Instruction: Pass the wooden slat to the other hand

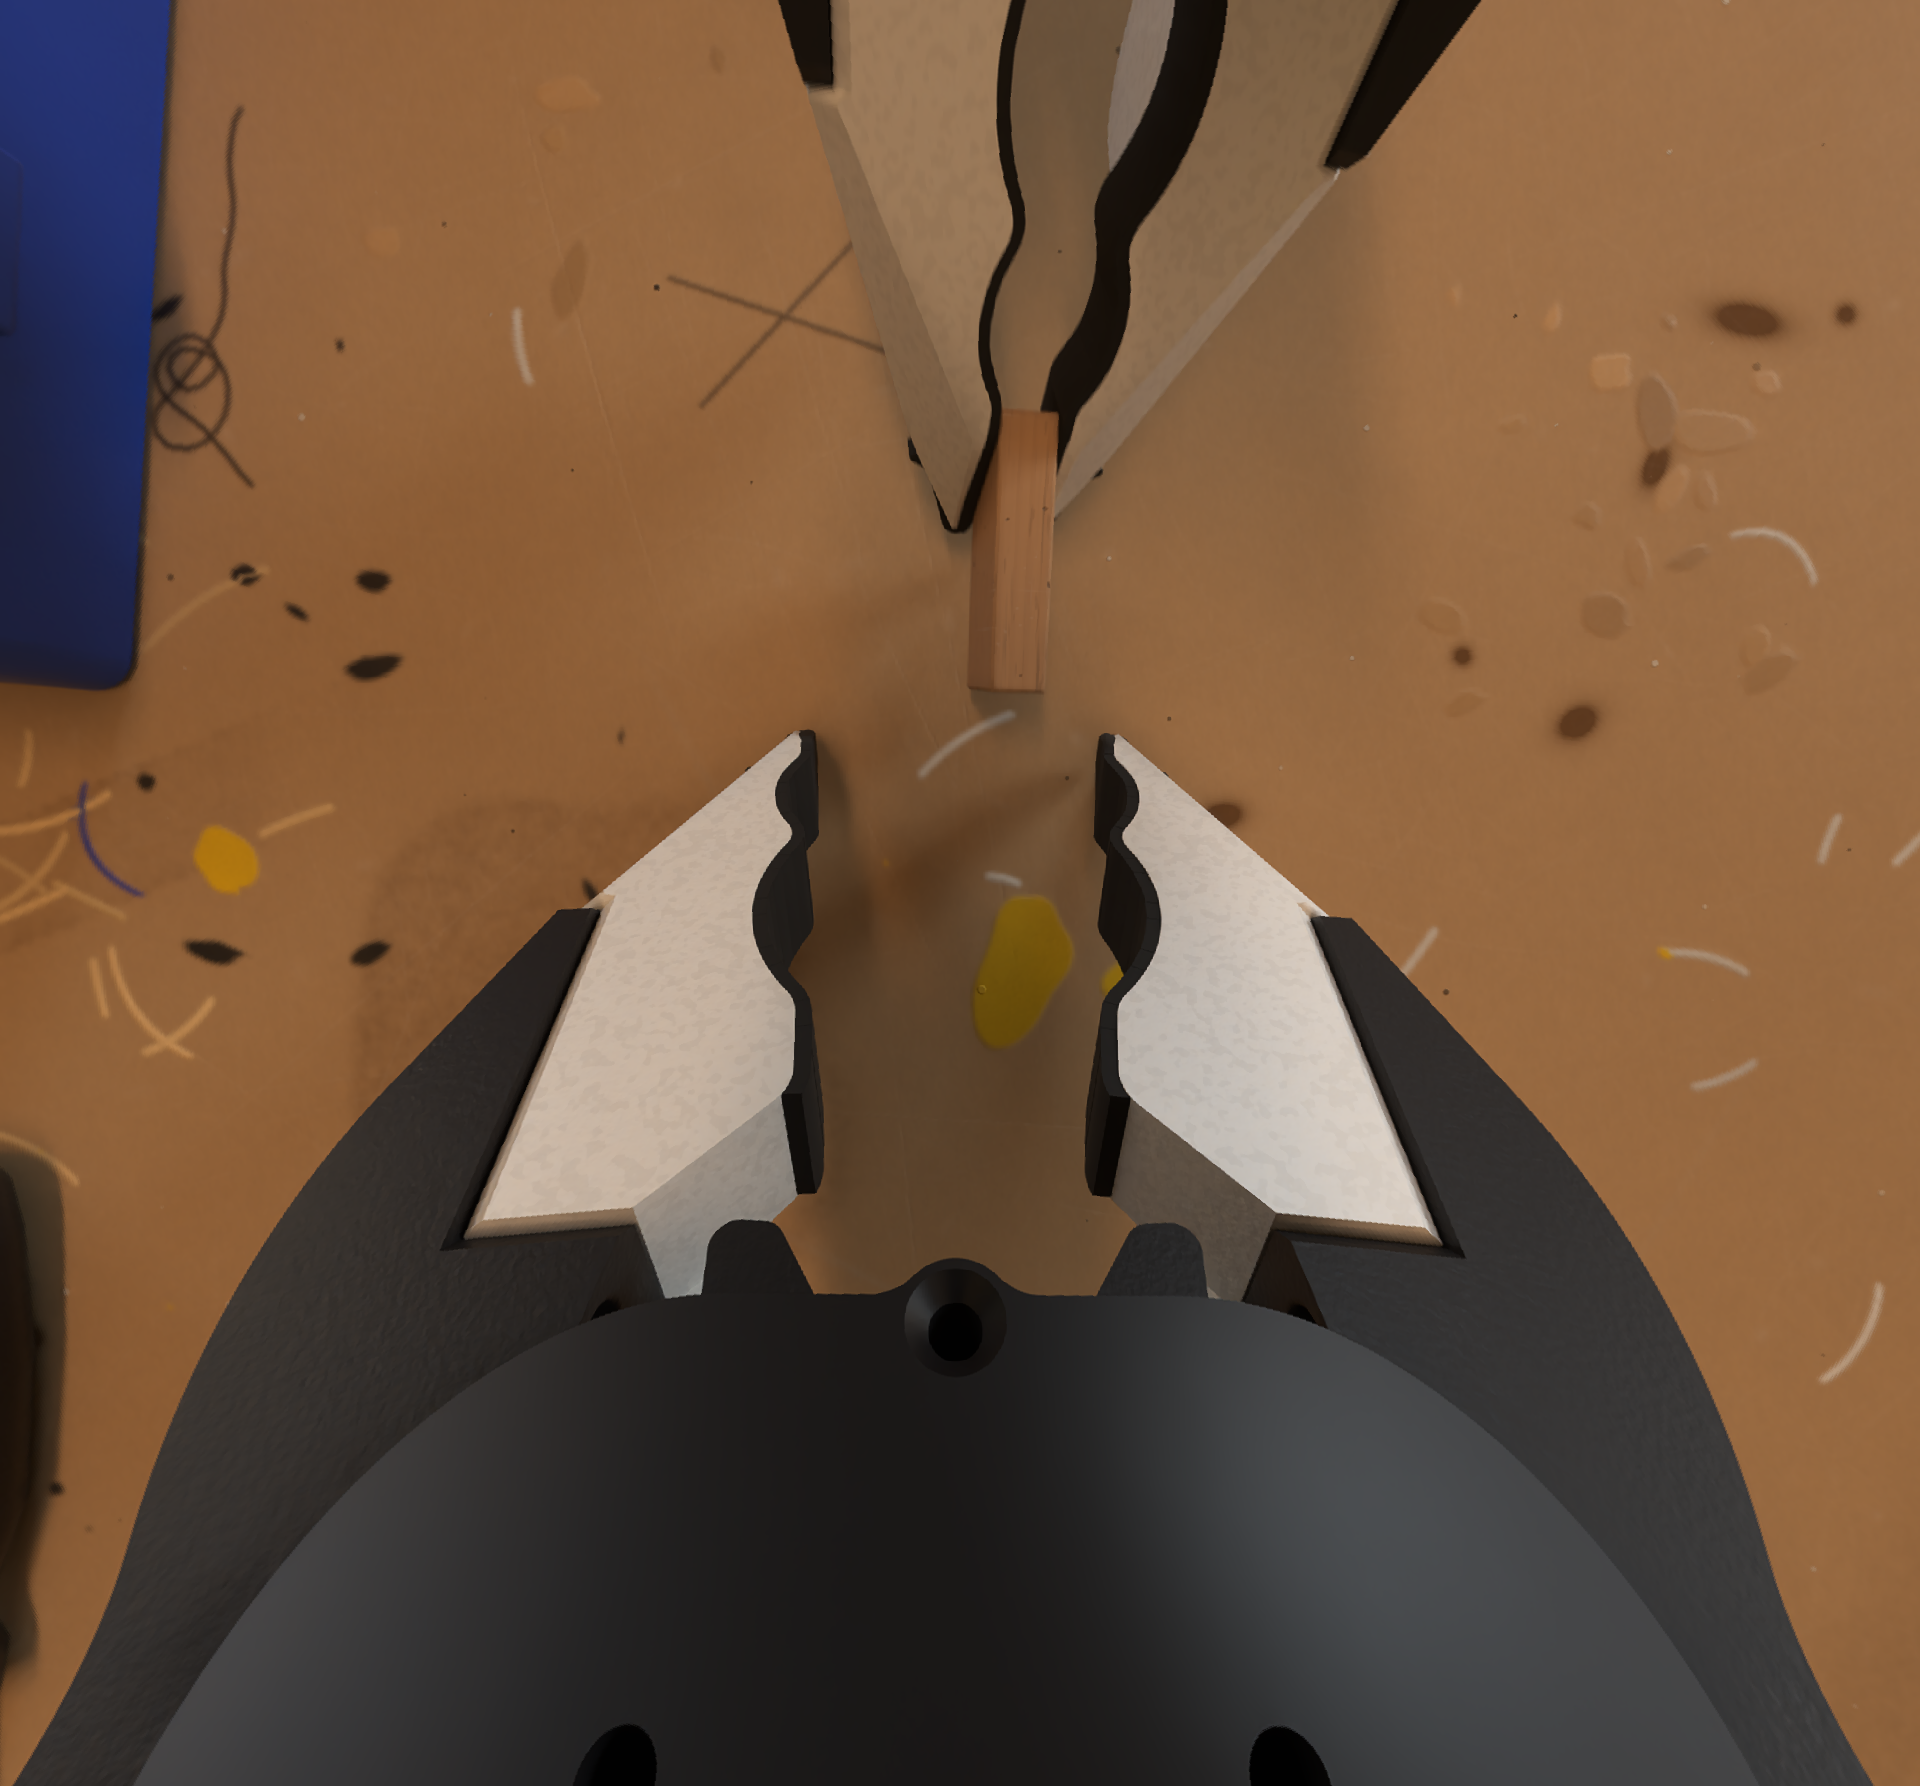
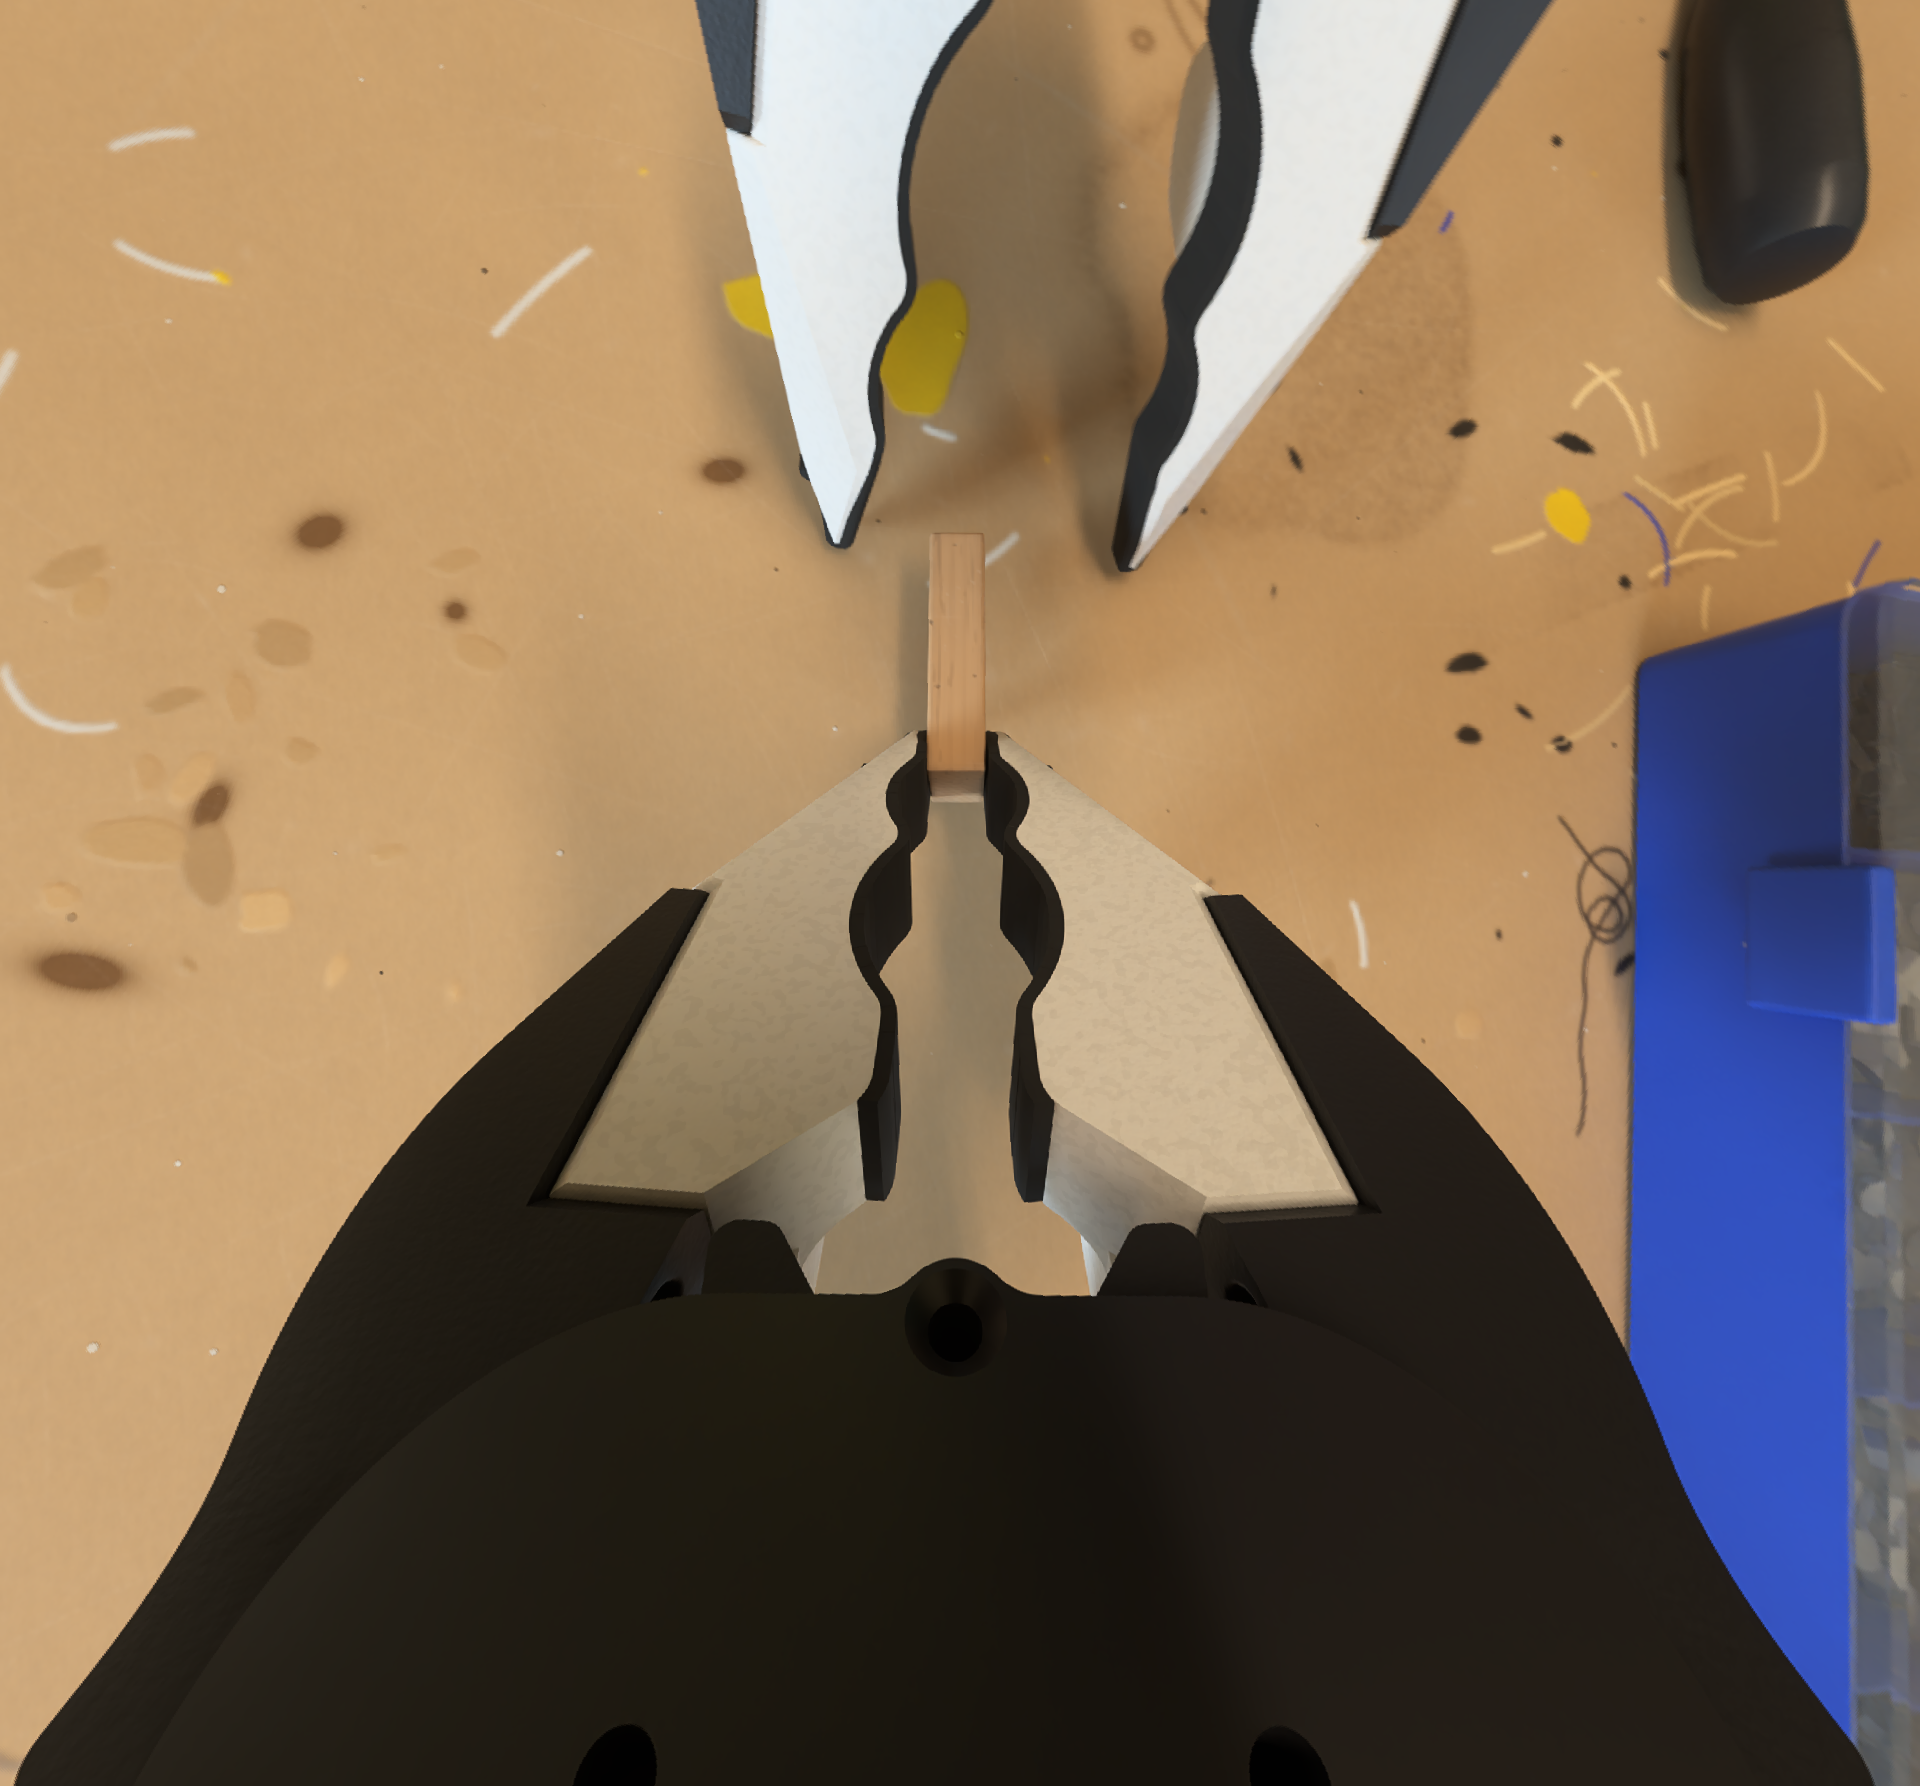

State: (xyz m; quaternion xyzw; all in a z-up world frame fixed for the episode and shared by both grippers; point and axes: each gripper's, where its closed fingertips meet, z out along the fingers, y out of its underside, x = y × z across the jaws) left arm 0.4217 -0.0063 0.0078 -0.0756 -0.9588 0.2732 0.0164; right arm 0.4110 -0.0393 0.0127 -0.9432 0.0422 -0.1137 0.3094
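Right gripper (image 2: 956, 749) pinches the near end of the wooden slat (image 2: 956, 645) at its fingertips, the pads pressed onto the slat's two faces. Slat held clear above the bench (image 2: 416, 489), not resting on it.

Left gripper (image 1: 956, 749) spread wide, nothing between its fingers. In the left wrist view the slat (image 1: 1010, 562) lies at 12 o'clock, just beyond the fingertips, its free end apart from them — a small gap of bench shows between.

Long axis: runs straight from one gripper toward the other, roughly in line with both sets of fingers. The two grippers face tip to tip. In the right wrist view the far end of the slat points at 12 o'clock into the gap between the left gripper's open fingers.

Judgement: the handover turns on that gap. The left gripper needs only a short advance along the slat's axis, then a close; the spread looks ample for the slat's thickness.

Count: one slat, two grippers. Also one blue case (image 2: 1766, 1009) at 3 o'clock of the right wrist view and one dark tool handle (image 2: 1766, 105) at 1 o'clock — both well apart from the slat
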